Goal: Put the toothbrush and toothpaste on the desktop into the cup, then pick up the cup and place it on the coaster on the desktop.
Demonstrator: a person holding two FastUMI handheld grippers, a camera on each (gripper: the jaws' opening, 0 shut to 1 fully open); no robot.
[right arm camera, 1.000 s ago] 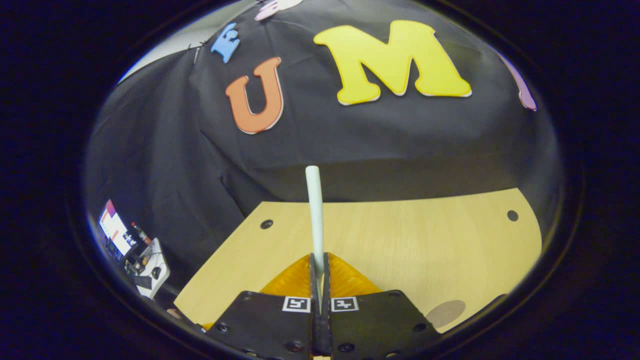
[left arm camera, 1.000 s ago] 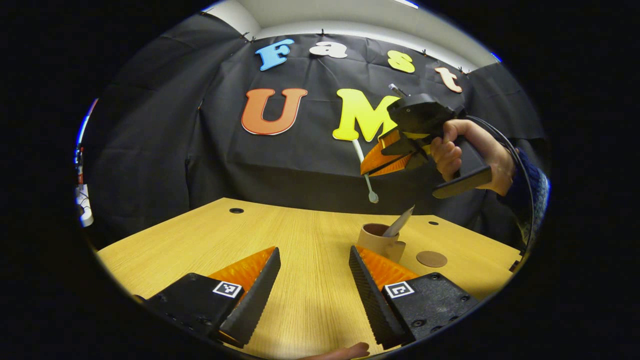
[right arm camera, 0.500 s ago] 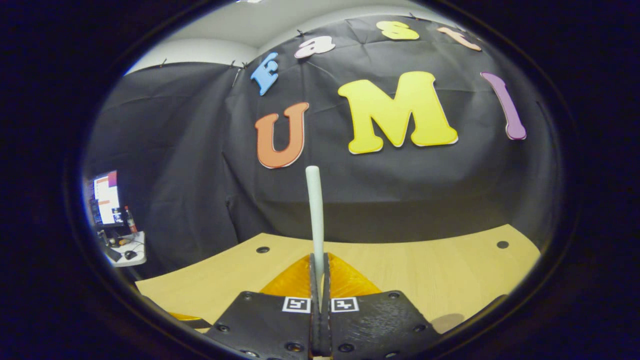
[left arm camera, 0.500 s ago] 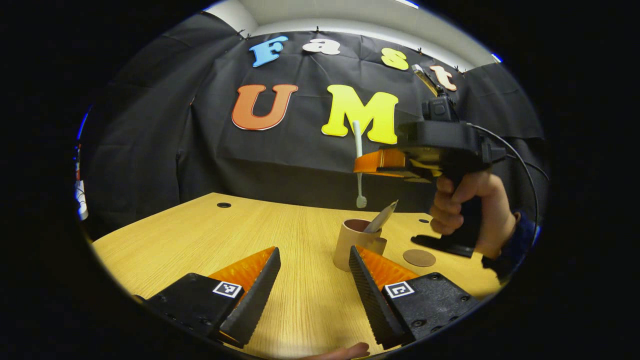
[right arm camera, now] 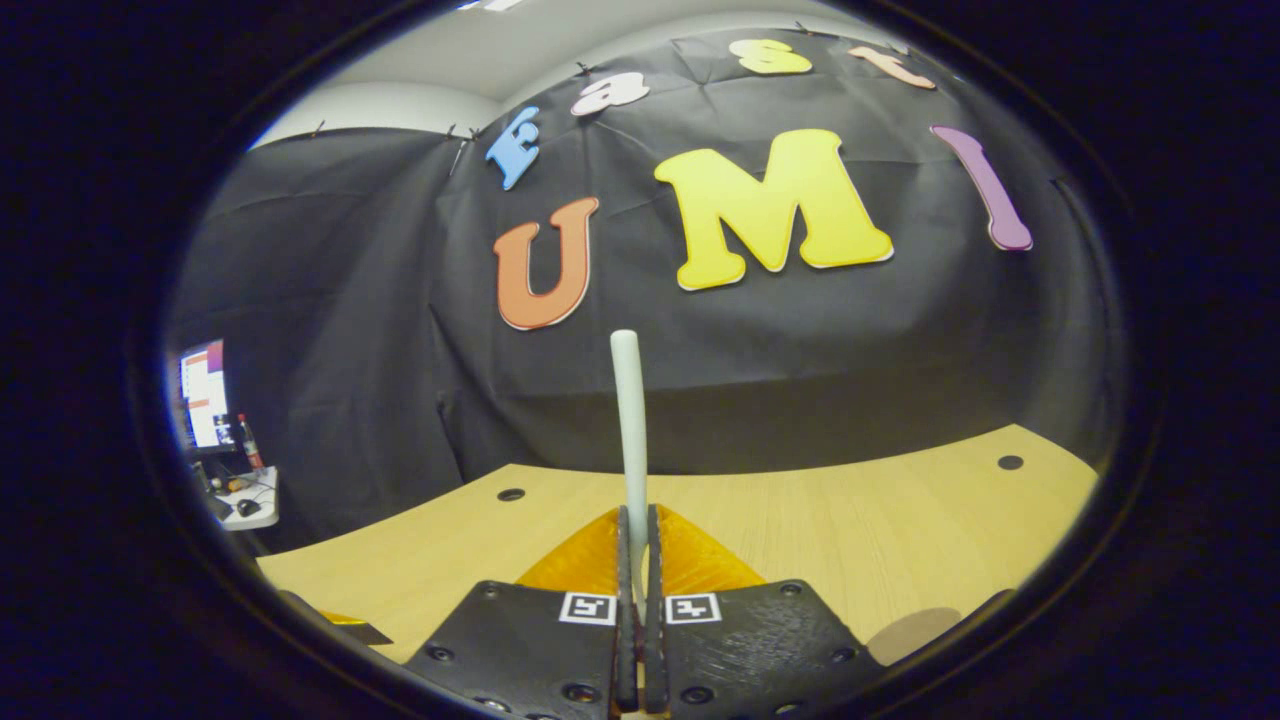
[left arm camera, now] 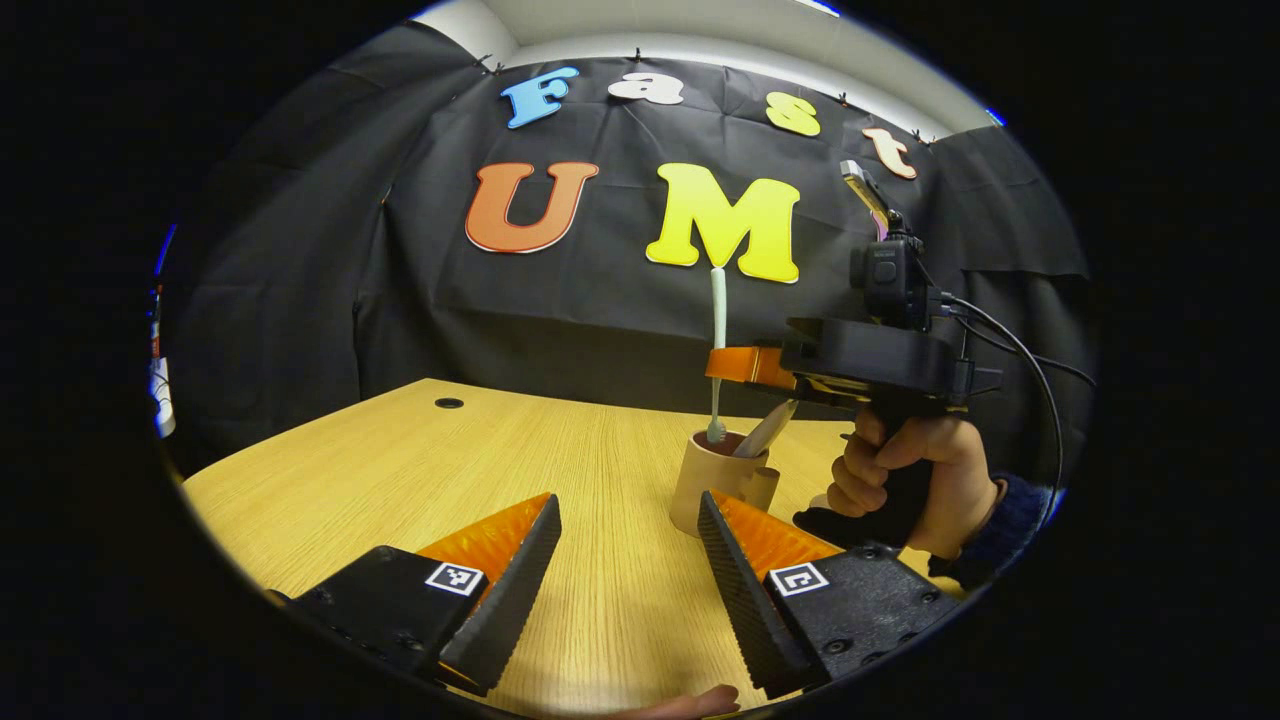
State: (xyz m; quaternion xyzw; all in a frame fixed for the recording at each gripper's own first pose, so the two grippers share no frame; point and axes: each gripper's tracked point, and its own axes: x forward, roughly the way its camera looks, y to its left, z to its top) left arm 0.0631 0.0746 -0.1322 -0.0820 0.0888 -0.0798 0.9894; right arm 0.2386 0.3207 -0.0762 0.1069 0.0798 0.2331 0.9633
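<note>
A tan cup (left arm camera: 710,482) with a handle stands on the wooden table (left arm camera: 450,470), just beyond my open left gripper (left arm camera: 625,560), which holds nothing. The toothpaste tube (left arm camera: 766,430) leans inside the cup. My right gripper (left arm camera: 738,365), held by a hand (left arm camera: 905,480), hovers over the cup and is shut on the pale toothbrush (left arm camera: 717,320). The toothbrush hangs upright with its head at the cup's mouth. In the right gripper view the right gripper (right arm camera: 636,545) clamps the toothbrush handle (right arm camera: 628,420), which points up. A round brown coaster (right arm camera: 905,632) lies at the lower right.
The table has dark cable holes (left arm camera: 449,403) (right arm camera: 511,494) (right arm camera: 1010,462) near its far edge. A side desk with a monitor (right arm camera: 205,395) stands beyond the table's left end. A cable (left arm camera: 1030,350) trails from the right gripper.
The right gripper came down and levelled out, bringing the toothbrush upright with its head down to the cup's mouth. The left gripper stayed open and nearly still.
</note>
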